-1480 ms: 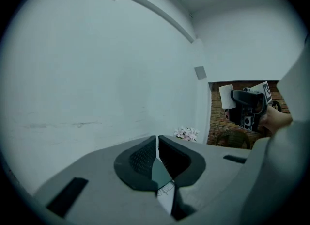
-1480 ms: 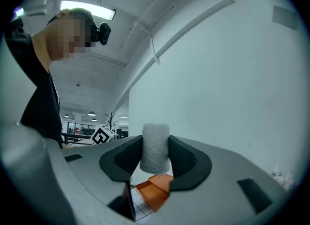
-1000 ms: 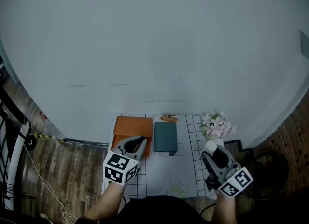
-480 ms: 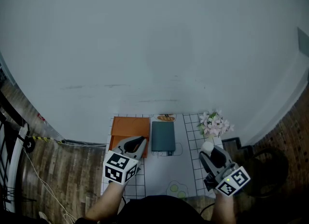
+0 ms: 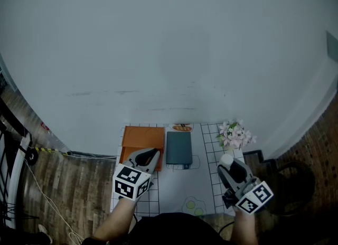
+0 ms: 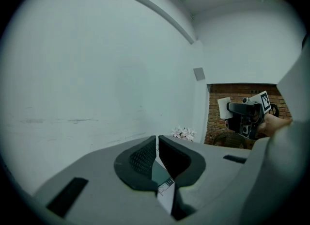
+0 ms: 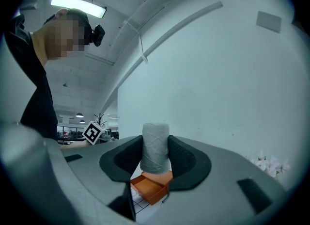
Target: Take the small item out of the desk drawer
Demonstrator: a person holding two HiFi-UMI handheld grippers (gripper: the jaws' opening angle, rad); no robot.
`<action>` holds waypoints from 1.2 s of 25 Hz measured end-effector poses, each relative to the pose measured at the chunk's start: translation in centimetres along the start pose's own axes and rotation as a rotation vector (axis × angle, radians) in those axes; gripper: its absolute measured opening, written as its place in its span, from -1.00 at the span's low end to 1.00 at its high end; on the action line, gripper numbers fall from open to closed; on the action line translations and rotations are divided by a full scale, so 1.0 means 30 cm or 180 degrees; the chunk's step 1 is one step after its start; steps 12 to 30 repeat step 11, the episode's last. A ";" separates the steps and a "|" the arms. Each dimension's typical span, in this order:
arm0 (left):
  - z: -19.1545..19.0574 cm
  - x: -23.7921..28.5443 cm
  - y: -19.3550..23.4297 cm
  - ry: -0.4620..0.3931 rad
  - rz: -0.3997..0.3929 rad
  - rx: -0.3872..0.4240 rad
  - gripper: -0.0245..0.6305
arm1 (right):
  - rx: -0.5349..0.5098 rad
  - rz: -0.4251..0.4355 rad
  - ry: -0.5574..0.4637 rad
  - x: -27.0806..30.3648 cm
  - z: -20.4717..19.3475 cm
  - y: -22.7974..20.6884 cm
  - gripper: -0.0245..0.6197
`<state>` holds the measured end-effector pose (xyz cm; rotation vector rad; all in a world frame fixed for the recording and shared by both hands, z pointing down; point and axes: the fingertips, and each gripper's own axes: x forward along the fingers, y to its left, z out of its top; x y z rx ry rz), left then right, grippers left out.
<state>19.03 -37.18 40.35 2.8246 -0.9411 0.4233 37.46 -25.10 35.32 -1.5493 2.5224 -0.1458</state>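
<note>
Fingers [image 7: 130,155] of the right gripper [image 7: 155,158] pinch a small pale spool [image 7: 155,139] wound with thread. It is held upright, with its top standing clear above the pads, in the air and out of the drawer. Below these fingers and a little beyond them, the orange drawer [image 7: 151,187] lies open on a white gridded mat [image 7: 138,202]. In the head view, pink and white flowers [image 5: 235,134] stand just beyond the right fingertips.

To the left of those fingers lies a dark green box [image 5: 179,148], flat on the mat. Left of that, the left gripper [image 6: 157,144] hangs over the near part of the orange drawer. Its fingers [image 6: 141,158] are pressed almost together with only a thin slit between them, and they hold nothing. Only the green box and the mat show through the slit.
</note>
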 end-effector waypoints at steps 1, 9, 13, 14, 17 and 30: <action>-0.002 0.000 0.000 0.0001 0.0000 -0.0003 -0.85 | 0.0004 0.0005 0.0008 0.002 -0.003 0.001 -0.41; -0.017 -0.010 -0.001 0.0012 -0.0002 -0.0026 -0.85 | 0.0012 0.0040 0.0038 0.003 -0.015 0.021 -0.41; -0.021 -0.010 0.002 0.0016 0.0004 -0.0028 -0.85 | 0.0014 0.0051 0.0041 0.005 -0.019 0.023 -0.41; -0.021 -0.010 0.002 0.0016 0.0004 -0.0028 -0.85 | 0.0014 0.0051 0.0041 0.005 -0.019 0.023 -0.41; -0.021 -0.010 0.002 0.0016 0.0004 -0.0028 -0.85 | 0.0014 0.0051 0.0041 0.005 -0.019 0.023 -0.41; -0.021 -0.010 0.002 0.0016 0.0004 -0.0028 -0.85 | 0.0014 0.0051 0.0041 0.005 -0.019 0.023 -0.41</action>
